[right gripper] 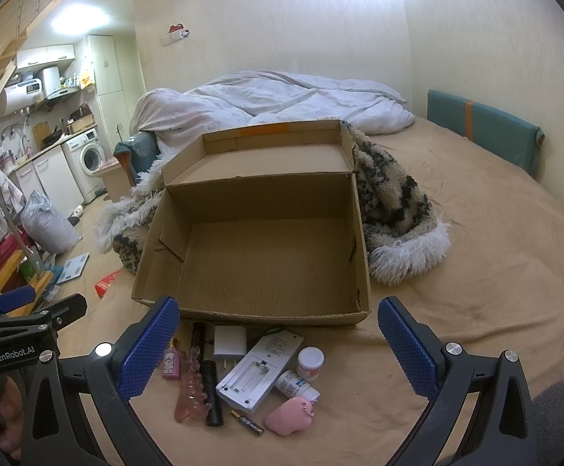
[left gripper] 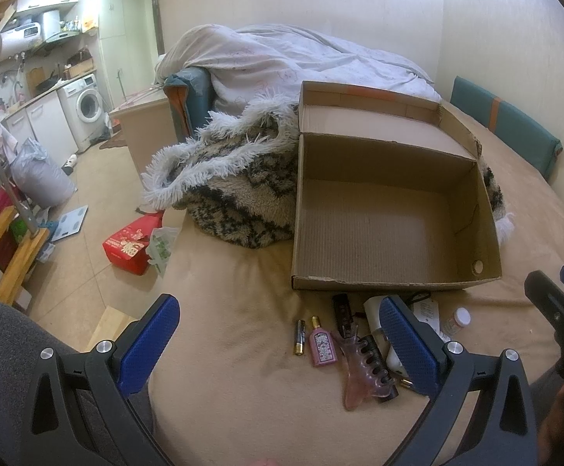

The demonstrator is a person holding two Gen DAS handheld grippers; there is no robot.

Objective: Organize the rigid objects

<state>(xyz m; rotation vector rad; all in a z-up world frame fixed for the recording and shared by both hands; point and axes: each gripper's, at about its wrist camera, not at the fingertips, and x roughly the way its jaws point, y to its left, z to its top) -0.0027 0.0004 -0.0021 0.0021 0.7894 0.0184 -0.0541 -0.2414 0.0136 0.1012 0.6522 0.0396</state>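
An open, empty cardboard box (right gripper: 251, 312) (left gripper: 394, 281) sits on the tan bed. In front of it lie small items: a pink perfume bottle (right gripper: 172, 363) (left gripper: 322, 346), a pink hair claw (right gripper: 192, 388) (left gripper: 359, 372), a black flashlight (right gripper: 211, 392), a white charger (right gripper: 229, 343), a white remote with its battery bay open (right gripper: 258, 371), two small white bottles (right gripper: 310, 363), a pink case (right gripper: 288, 415) and a battery (right gripper: 248, 422) (left gripper: 300, 337). My right gripper (right gripper: 278, 349) is open above the items. My left gripper (left gripper: 278, 345) is open, further left.
A furry patterned blanket (right gripper: 394, 213) lies behind and beside the box, with a white duvet (right gripper: 282, 97) beyond. A teal cushion (right gripper: 484, 132) stands against the right wall. The bed's left edge drops to a floor with a red box (left gripper: 126, 250).
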